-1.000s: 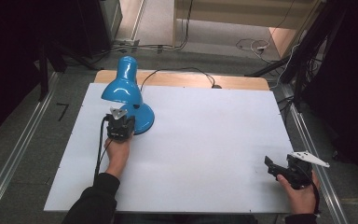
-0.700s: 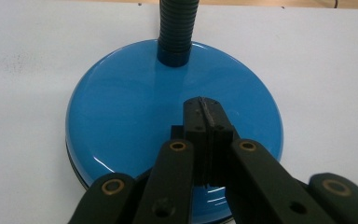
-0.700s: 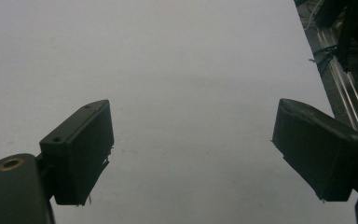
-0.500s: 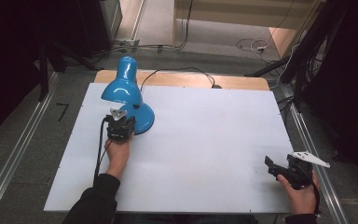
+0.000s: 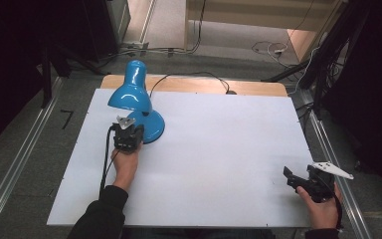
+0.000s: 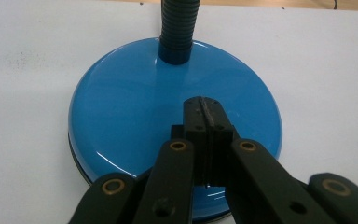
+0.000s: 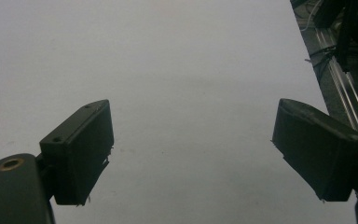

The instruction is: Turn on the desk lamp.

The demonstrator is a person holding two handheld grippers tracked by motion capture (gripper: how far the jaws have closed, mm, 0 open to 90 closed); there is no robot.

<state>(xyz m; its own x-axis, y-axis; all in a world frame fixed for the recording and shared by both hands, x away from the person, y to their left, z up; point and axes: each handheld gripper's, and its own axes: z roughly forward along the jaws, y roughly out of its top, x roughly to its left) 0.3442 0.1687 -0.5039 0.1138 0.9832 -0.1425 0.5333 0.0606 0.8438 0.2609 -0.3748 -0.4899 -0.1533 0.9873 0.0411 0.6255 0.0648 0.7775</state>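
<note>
A blue desk lamp [image 5: 129, 92] stands at the far left of the white table [image 5: 219, 144], its shade bent toward the left. My left gripper [image 5: 129, 130] rests at the near edge of the lamp's round base [image 5: 153, 127]. In the left gripper view its jaws are pressed together, and the left gripper's tips [image 6: 205, 105] lie over the glossy base [image 6: 130, 102] below the ribbed neck [image 6: 179, 28]. Nothing is held between them. My right gripper [image 5: 291, 177] sits at the front right corner. In the right gripper view it stands wide open [image 7: 191, 149] over bare table.
The lamp's black cord [image 5: 189, 75] loops over a wooden strip [image 5: 248, 87] at the table's far edge. Metal rails [image 5: 20, 164] run along the floor on both sides. Cables lie on the floor behind the table.
</note>
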